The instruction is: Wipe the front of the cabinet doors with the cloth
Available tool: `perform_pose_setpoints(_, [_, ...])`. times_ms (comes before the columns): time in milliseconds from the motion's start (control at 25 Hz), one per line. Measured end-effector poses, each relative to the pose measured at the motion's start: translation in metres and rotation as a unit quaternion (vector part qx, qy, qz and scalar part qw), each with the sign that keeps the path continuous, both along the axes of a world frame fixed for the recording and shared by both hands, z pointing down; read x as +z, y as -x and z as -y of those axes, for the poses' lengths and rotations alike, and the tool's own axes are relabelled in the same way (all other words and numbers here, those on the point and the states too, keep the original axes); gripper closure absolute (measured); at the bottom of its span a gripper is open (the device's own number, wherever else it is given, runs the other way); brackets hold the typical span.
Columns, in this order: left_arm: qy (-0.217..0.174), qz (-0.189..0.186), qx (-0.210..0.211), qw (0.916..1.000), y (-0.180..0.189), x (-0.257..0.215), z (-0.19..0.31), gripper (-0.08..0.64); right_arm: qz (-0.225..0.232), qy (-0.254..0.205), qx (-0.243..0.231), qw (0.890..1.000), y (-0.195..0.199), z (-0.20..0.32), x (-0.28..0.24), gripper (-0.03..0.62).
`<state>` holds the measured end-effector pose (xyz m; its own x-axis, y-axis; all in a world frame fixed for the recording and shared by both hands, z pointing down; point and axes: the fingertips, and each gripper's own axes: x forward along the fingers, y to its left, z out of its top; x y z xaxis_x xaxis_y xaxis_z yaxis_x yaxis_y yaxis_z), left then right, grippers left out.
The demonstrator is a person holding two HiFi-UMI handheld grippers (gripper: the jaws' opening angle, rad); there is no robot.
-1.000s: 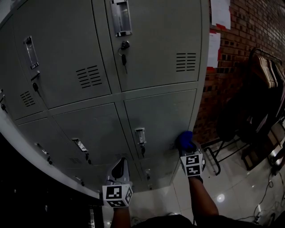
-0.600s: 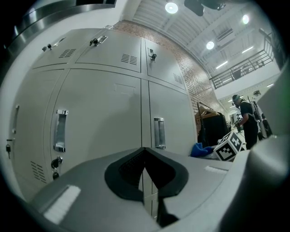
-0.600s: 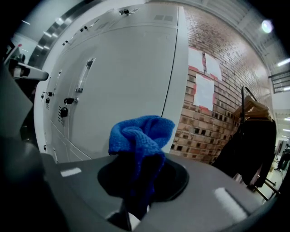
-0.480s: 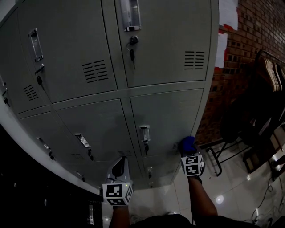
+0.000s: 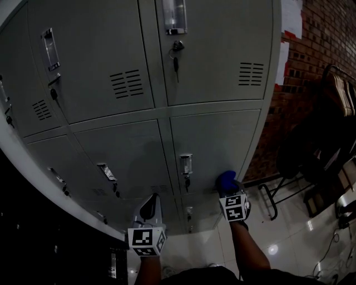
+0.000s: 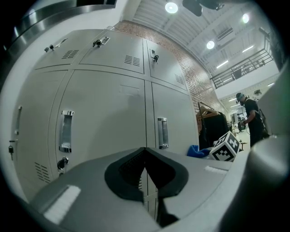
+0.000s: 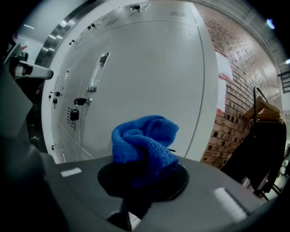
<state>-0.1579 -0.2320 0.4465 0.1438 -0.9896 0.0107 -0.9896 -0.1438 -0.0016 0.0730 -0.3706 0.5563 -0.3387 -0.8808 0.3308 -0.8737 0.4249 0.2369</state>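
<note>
Grey metal locker doors (image 5: 214, 139) fill the head view. My right gripper (image 5: 227, 188) is shut on a bunched blue cloth (image 5: 225, 179), held against or very near the bottom right corner of the middle-row right door, to the right of its handle (image 5: 186, 163). In the right gripper view the cloth (image 7: 142, 142) bulges out of the jaws of the right gripper (image 7: 144, 176) in front of the pale door (image 7: 149, 77). My left gripper (image 5: 148, 208) hangs lower left, shut and empty. The left gripper view shows this left gripper (image 6: 145, 156) facing the doors (image 6: 104, 113).
Keys (image 5: 176, 61) hang from the door locks. A brick wall (image 5: 322, 33) with paper sheets (image 5: 291, 12) stands right of the lockers. Further right is a rack of dark clothes (image 5: 325, 122) over glossy floor (image 5: 278, 245). A person (image 6: 250, 118) stands far off.
The right gripper has slid the cloth a little to the left along the door, toward the handle. The head view has shifted slightly. The left gripper has stayed where it was.
</note>
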Motion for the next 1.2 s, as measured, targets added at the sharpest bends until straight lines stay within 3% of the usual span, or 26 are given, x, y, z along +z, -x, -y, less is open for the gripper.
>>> perform_pose_setpoints(520, [0.003,0.0,-0.03,0.9995,0.055,0.001,-0.02,0.546,0.025,0.004,-0.069,0.997,0.093,-0.023,-0.005,0.531])
perform_pose_setpoints(760, [0.001,0.001,-0.024,0.9997,0.063,0.001,-0.025,0.546,0.035,0.004,-0.103,0.994,0.133,-0.033,-0.011,0.531])
perform_pose_setpoints(1040, [-0.002,0.005,-0.013,0.9999,0.065,-0.004,-0.024,0.546,0.048,0.006,-0.105,0.993,0.141,-0.037,-0.012,0.531])
perform_pose_setpoints(1200, [-0.003,0.004,-0.001,1.0,0.057,-0.004,-0.022,0.546,0.053,-0.012,-0.078,0.995,0.123,-0.043,-0.032,0.531])
